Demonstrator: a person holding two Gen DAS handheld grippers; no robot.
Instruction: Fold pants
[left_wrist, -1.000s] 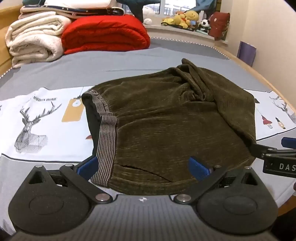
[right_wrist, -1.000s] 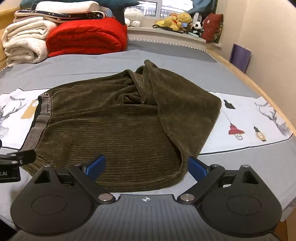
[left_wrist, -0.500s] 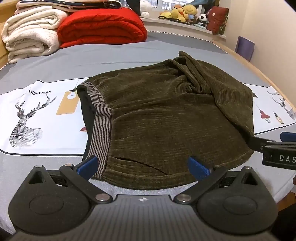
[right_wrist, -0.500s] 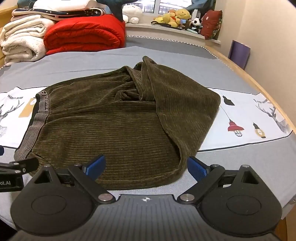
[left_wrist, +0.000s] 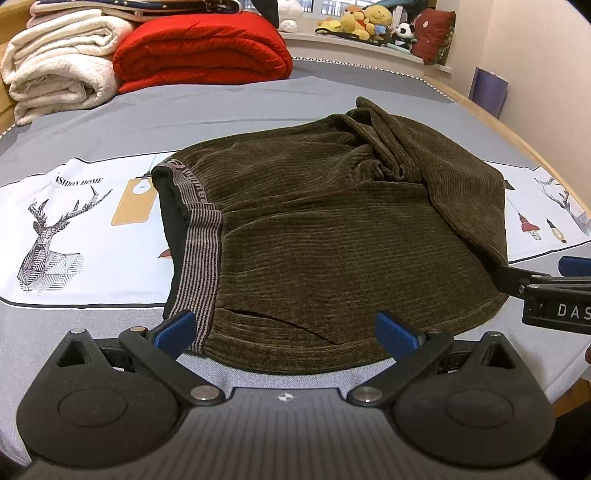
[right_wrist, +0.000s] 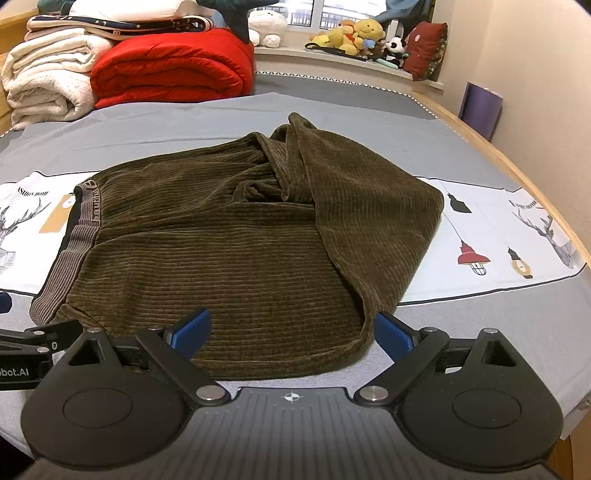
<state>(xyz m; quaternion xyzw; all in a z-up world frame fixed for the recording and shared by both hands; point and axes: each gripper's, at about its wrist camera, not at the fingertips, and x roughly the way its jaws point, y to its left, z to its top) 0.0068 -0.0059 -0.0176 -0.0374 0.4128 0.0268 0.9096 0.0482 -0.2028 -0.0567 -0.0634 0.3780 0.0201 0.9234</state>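
Olive-green corduroy pants (left_wrist: 332, 236) lie folded over on the bed, with the striped waistband (left_wrist: 199, 254) at the left and a bunched fold at the far right. They also show in the right wrist view (right_wrist: 236, 251). My left gripper (left_wrist: 284, 328) is open and empty, just off the pants' near edge by the waistband. My right gripper (right_wrist: 291, 332) is open and empty, at the near edge by the folded right side. The right gripper's body (left_wrist: 554, 295) shows at the right edge of the left wrist view.
The bed has a grey sheet (left_wrist: 184, 110) with a white printed band of deer and lamps (left_wrist: 51, 229). A rolled cream blanket (left_wrist: 55, 74) and a red duvet (left_wrist: 199, 48) lie at the far end. Plush toys (right_wrist: 351, 37) sit on the windowsill. The wooden bed edge (right_wrist: 517, 162) runs along the right.
Both grippers have drawn back slightly toward me and risen; the pants lie as before and both grippers stay open.
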